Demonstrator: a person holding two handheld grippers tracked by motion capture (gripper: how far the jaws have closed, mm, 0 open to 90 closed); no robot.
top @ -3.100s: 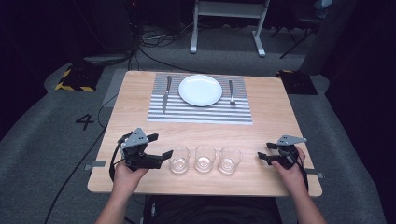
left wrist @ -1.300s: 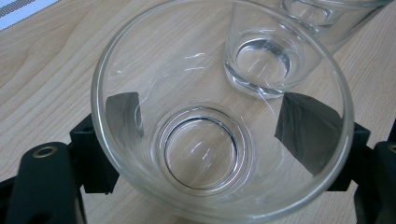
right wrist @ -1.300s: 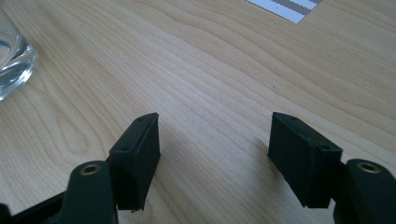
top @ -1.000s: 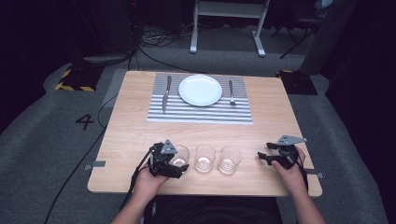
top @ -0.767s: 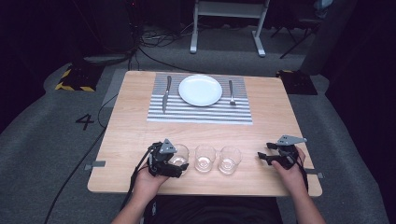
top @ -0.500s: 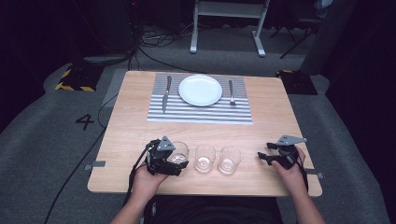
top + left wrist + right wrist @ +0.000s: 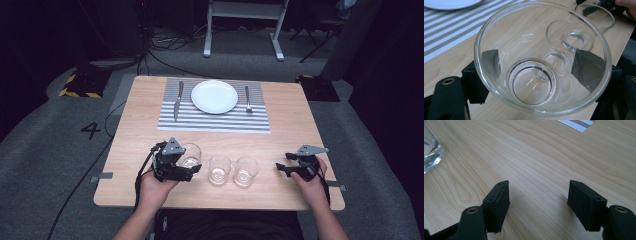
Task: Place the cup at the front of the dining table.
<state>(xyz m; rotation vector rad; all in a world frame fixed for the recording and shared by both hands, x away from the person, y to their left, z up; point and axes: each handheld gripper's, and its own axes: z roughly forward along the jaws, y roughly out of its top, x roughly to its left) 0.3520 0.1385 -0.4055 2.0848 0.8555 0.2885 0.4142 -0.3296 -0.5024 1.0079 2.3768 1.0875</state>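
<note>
A: Where is the glass sitting relative to the left gripper?

B: Right between its jaws; the left gripper view is showing both black pads pressing on the wall of the glass from opposite sides, so it is clamped on it; the glass is standing upright, mouth up, at the near-left of the table, the leftmost of 3.

A: What is lying around it?

B: The 2nd glass is sitting just beside it on the right, the 3rd glass beyond that; any sideways swing to the right is risking a knock, so straight up looks the safer way out. The mat with the plate, knife and fork is lying well ahead, with bare wood between.

A: And the right gripper?

B: Resting near the table's right edge, jaws standing apart on nothing; it is farther from the held glass than the left, though near the 3rd glass.
</note>
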